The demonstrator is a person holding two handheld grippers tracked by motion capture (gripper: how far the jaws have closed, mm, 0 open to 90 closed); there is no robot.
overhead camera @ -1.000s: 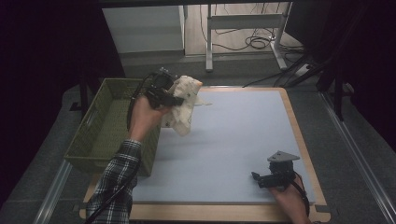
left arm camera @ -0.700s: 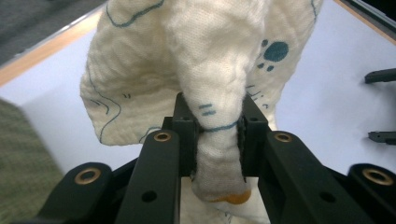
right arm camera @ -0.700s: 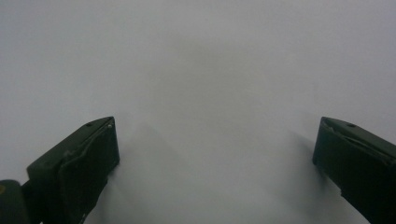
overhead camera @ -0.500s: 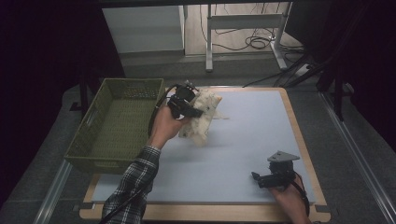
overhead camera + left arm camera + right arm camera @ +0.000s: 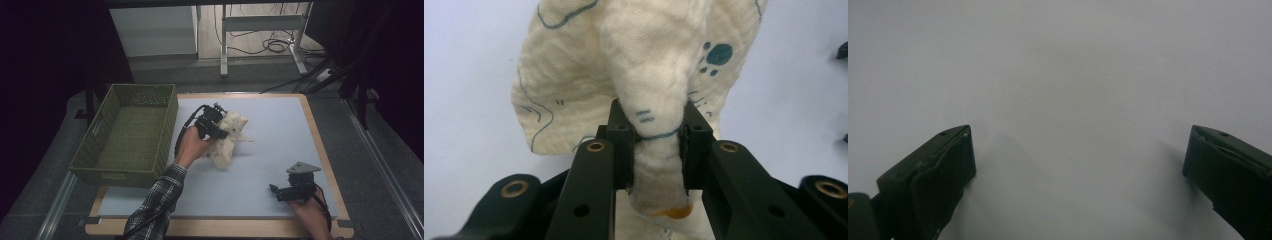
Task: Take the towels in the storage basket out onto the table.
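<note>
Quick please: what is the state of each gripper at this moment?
Left gripper: closed on a bunched fold of the cream cloth.
Right gripper: open, nothing between its jaws, over the bare table mat.

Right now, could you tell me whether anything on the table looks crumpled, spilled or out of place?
Only the cream cloth: it is bunched, not flat, on the blue mat beside the green basket, pinched in the left claw. Nothing looks spilled or damaged.
</note>
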